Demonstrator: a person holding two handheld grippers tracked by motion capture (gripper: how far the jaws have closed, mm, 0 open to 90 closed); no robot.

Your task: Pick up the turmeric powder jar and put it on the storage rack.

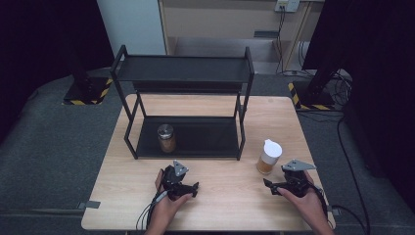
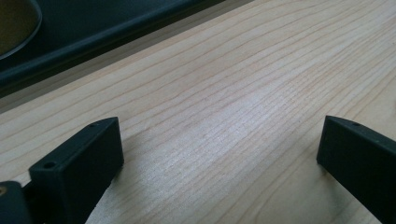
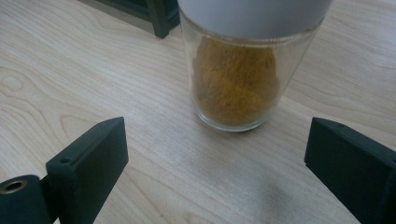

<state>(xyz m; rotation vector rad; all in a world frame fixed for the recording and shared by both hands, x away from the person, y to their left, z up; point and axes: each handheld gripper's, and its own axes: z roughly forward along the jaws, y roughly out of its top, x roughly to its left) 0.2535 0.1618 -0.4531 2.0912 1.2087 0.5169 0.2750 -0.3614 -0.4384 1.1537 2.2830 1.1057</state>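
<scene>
Right gripper (image 3: pixel 215 154) jaws wide apart, empty, facing white-lidded spice jar (image 3: pixel 238 79); left gripper (image 2: pixel 219 158) gapes over bare table (image 2: pixel 243 84).

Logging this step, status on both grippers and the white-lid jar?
Left gripper open, empty, over bare table. Right gripper open, aimed at white-lid jar, not touching. Jar upright, right of rack. Path clear.

Clear glass spice jar with white lid and yellow-brown powder (image 3: pixel 236 84): lid top cut off by the right gripper view's upper edge.
Metal-lidded glass jar on black rack shelf (image 2: pixel 16 25): only a curved sliver at the left gripper view's corner; contents indistinct.
Person's forearms: cut off at the high view's bottom edge.
</scene>
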